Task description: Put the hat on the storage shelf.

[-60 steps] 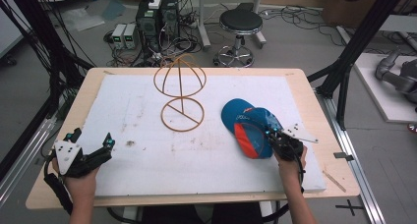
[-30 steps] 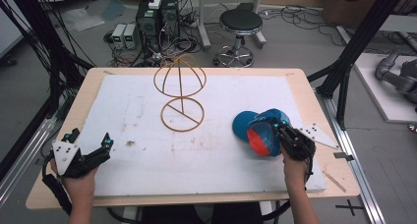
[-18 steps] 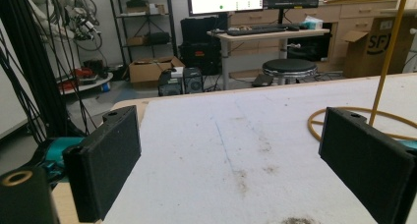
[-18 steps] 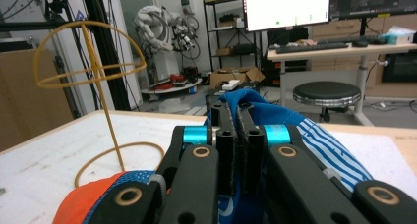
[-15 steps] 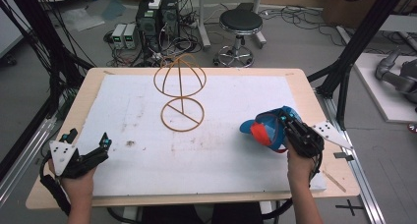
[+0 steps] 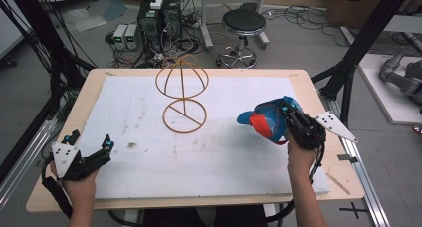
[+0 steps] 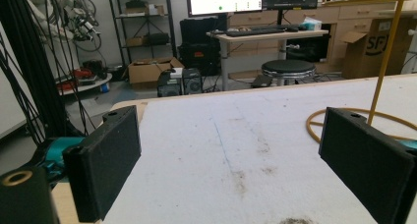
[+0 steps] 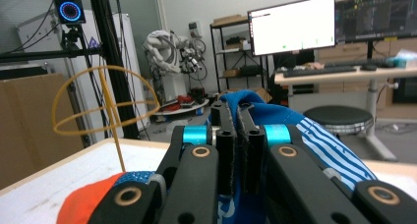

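Right now, right gripper (image 6: 287, 118) pinching blue cap (image 6: 266, 118), left gripper (image 6: 94, 156) spread wide, well apart.

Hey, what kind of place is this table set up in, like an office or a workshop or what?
Most likely a robotics lab. A robot arm stands at the back beside black frame posts, desks carry monitors, and electronics boxes with loose cables sit on the floor behind the table.

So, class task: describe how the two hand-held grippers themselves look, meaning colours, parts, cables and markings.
Both are black linkage frames. The left hand-held gripper has flat black padded jaws, teal fittings and a grey three-cornered plate with dots. The right hand-held gripper shows cyan collars, brass-ringed pivots, a similar dotted plate and a trailing black cable. The forearms are bare.
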Demonstrator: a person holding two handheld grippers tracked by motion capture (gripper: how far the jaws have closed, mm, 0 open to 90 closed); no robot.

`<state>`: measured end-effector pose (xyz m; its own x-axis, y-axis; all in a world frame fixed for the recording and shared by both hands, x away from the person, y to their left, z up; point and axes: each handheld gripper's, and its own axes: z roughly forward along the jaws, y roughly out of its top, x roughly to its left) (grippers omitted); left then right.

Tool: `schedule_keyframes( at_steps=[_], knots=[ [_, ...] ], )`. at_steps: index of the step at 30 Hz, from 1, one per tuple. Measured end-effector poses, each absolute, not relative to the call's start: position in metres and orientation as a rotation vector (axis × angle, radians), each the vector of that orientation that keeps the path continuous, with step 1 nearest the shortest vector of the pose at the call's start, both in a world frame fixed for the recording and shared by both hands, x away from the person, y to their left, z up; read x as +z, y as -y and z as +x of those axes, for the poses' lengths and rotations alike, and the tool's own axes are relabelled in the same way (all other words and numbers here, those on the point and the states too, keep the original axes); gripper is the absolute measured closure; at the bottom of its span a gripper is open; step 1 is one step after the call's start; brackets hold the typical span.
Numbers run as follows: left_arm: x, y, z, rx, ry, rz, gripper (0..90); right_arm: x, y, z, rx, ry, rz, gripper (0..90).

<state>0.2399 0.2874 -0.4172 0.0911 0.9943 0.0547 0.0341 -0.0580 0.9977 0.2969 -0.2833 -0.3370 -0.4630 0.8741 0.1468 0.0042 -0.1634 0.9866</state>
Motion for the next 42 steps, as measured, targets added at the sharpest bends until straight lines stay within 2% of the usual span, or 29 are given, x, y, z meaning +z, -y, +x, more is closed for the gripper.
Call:
schedule_keyframes(
  at_steps=[42],
  knots=[
    [-0.414,-0.288,0.238,1.143,-1.111,1.274,9.1,-0.214,0.195,0.344,1.669,-1.381,0.803,88.7]
  ],
)
